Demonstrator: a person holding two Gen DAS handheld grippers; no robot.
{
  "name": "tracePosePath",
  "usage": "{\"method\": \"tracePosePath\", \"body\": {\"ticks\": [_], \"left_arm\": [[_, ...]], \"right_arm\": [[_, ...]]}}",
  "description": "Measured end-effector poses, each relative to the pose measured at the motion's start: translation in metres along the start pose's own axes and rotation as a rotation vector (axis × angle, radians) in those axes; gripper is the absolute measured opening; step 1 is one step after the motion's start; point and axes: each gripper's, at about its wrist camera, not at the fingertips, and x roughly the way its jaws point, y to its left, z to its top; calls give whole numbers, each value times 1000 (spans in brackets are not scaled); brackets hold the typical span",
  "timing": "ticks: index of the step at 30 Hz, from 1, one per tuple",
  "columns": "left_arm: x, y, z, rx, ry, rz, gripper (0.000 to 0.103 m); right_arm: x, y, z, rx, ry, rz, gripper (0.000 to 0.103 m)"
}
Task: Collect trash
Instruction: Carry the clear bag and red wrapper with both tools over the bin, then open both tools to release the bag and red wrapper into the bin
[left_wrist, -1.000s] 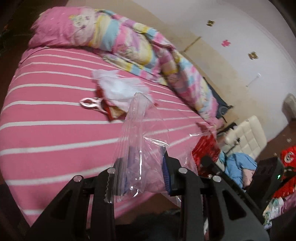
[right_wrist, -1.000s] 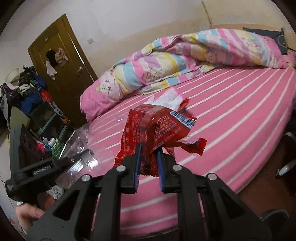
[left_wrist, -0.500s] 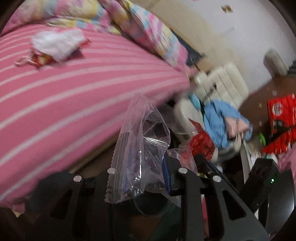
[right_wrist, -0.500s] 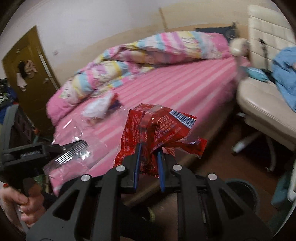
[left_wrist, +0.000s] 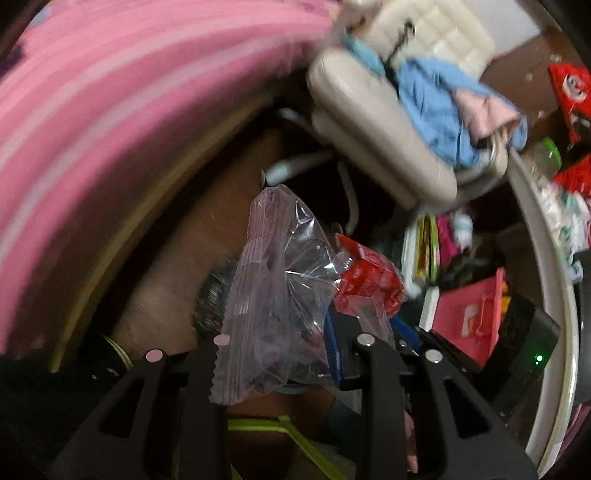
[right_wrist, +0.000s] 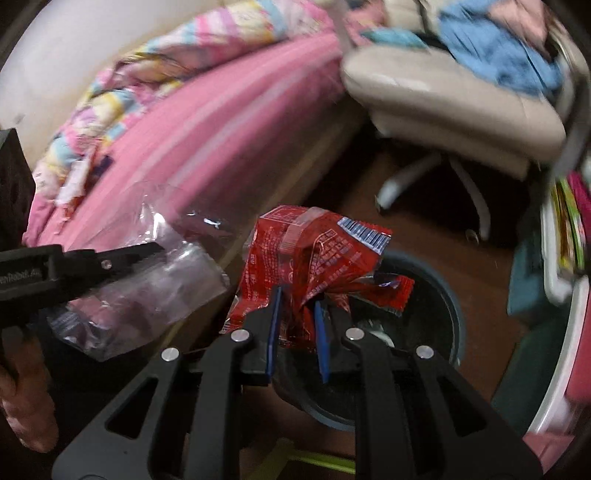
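Red snack wrapper (right_wrist: 314, 258) and clear zip bag (left_wrist: 273, 295), each pinched in its tool (right tool (right_wrist: 297, 325), left tool (left_wrist: 275, 354)), have swung from the bed (right_wrist: 221, 122) to above the dark bin (right_wrist: 424, 317), ready to drop.

A: Furniture?
B: Pink bed with pale stripes (left_wrist: 92, 122); rumpled pastel striped quilt (right_wrist: 177, 55) at its far side. Cream padded swivel chair (left_wrist: 380, 122) just beside the bed, blue and pink clothes (left_wrist: 443, 107) heaped on its seat.
A: Floor?
B: Dark brown floor (right_wrist: 436, 206). Dim light, blurred.
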Motion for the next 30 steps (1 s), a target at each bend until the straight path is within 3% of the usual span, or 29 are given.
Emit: {"method": "tracePosePath", "body": {"ticks": [7,13,27,30], "left_arm": [[72,-3,4,64,165,62,28],[125,-11,3,88,288,65,29],[178,-16,-2,96,396,78,33],[184,-13,-4,92,416,100,38]], "right_arm": [[35,-39,-28,57,101,-68,18],[56,-58,-41,92,160,-98,18],[76,-77,-58,142,222,-138,20],[79,-80,-60,151,231,-140,31]]}}
